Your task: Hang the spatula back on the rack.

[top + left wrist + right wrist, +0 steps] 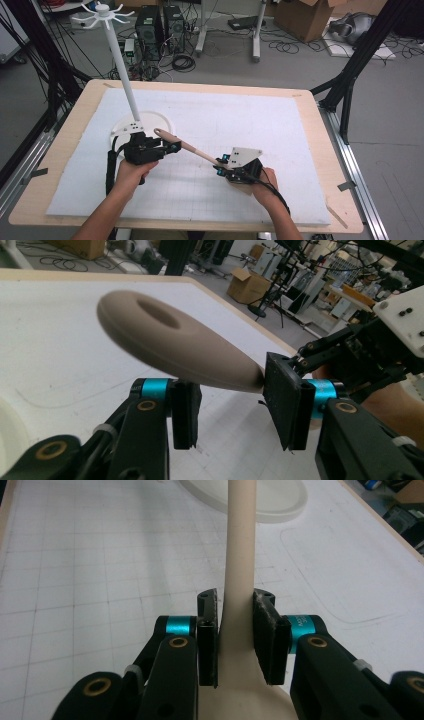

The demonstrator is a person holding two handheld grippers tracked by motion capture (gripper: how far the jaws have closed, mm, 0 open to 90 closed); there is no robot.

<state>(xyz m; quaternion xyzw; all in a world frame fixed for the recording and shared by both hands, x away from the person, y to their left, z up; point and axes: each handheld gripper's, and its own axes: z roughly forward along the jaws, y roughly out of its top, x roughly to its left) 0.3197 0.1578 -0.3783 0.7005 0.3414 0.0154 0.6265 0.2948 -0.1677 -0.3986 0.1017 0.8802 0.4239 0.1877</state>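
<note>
1. Beige spatula (a long utensil with a wooden handle) is held above the white mat, just beside the stand's round base.
2. Right gripper has its jaws closed narrowly on the spatula's neck, well apart from the base.
3. Left gripper sits nearest the base; its jaws stand wide, the spatula's end between them and touching one pad.
4. White stand rises, tilted, from that base.
</note>
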